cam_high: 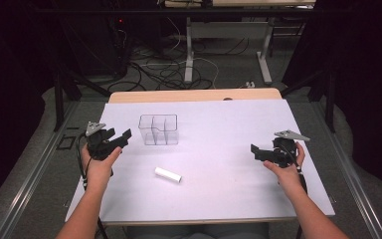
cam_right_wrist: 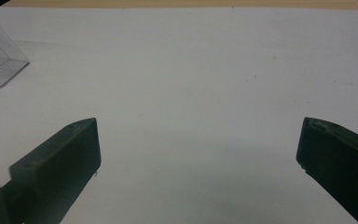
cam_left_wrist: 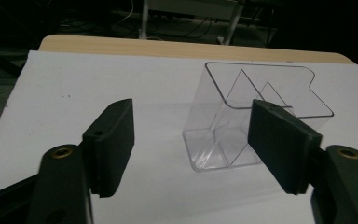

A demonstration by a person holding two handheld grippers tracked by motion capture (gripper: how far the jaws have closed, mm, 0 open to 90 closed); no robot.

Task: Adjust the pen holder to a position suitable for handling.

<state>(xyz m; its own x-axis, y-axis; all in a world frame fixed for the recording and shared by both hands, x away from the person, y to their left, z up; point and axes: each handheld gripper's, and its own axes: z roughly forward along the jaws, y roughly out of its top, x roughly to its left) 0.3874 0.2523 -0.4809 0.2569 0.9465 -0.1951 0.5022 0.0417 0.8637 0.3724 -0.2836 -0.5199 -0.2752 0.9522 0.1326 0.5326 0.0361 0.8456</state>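
Both claws wide and empty, left gripper (cam_high: 110, 140) just left of the light, clear plastic compartment box (cam_high: 158, 130), right gripper (cam_high: 264, 153) well apart, small white cylinder (cam_high: 168, 175) near centre: likely to roll or skid if nudged.

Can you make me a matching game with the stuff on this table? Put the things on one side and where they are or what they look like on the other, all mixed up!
Things:
1. clear box
2. white tube
3. left gripper
4. right gripper

Descriptions:
A. lying flat near the middle of the white sheet
B. see-through, split into compartments
C. open, held just left of the clear box
D. open, held over the right side of the sheet

Pairs: 1-B, 2-A, 3-C, 4-D
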